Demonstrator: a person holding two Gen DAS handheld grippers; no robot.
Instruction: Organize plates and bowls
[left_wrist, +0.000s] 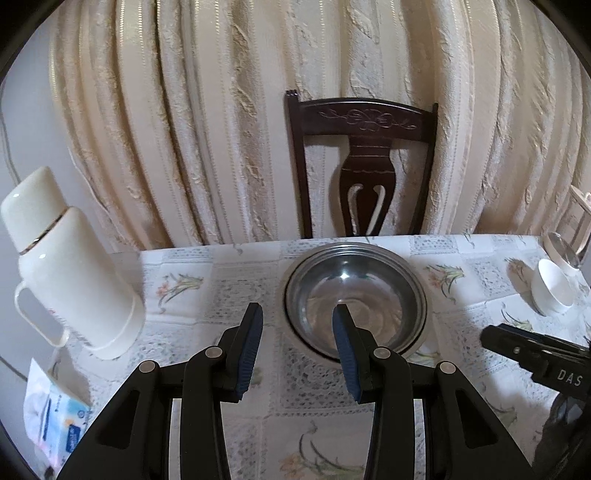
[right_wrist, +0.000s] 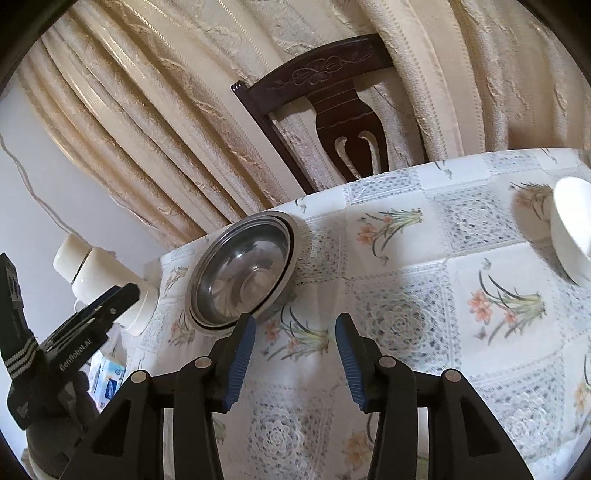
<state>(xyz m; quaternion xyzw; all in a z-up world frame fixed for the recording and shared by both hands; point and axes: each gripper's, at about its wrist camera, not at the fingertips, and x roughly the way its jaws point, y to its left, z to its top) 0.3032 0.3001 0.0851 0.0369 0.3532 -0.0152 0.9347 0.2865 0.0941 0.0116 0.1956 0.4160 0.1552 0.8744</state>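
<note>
Steel bowls nested on floral tablecloth, left gripper and right gripper both apart, empty.

steel bowls: nested stack, upright, empty, shiny, at 12 o'clock on the tabletop's far edge | white bowl: ceramic, upright, empty, at 2 o'clock, well apart from the stack

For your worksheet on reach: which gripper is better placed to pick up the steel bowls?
Left. The left gripper is open, one finger over the steel bowls; the right gripper sits beside them.
</note>
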